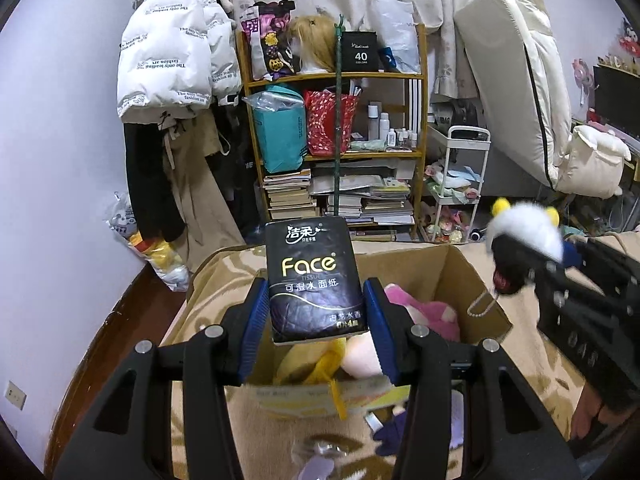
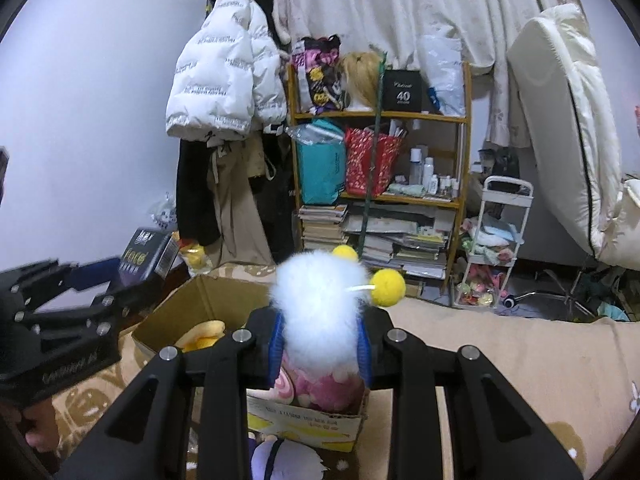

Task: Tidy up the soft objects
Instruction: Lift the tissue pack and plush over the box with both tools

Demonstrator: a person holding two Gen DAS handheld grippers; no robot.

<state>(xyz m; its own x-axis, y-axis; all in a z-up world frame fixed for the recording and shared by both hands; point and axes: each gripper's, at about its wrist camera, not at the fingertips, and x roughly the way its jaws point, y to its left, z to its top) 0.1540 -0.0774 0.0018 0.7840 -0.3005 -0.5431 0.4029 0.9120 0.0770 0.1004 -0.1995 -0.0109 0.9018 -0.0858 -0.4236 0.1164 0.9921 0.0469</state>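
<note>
My left gripper is shut on a black "Face" tissue pack and holds it above an open cardboard box. The box holds a pink plush, a yellow plush and a peach one. My right gripper is shut on a fluffy white plush with yellow pompoms, held over the same box. In the left wrist view the right gripper with the white plush is at the box's right side. In the right wrist view the left gripper with the tissue pack is at the left.
The box stands on a tan patterned blanket. A purple-and-white plush lies in front of the box. Behind stand a cluttered wooden bookshelf, hanging coats, a white cart and a leaning mattress.
</note>
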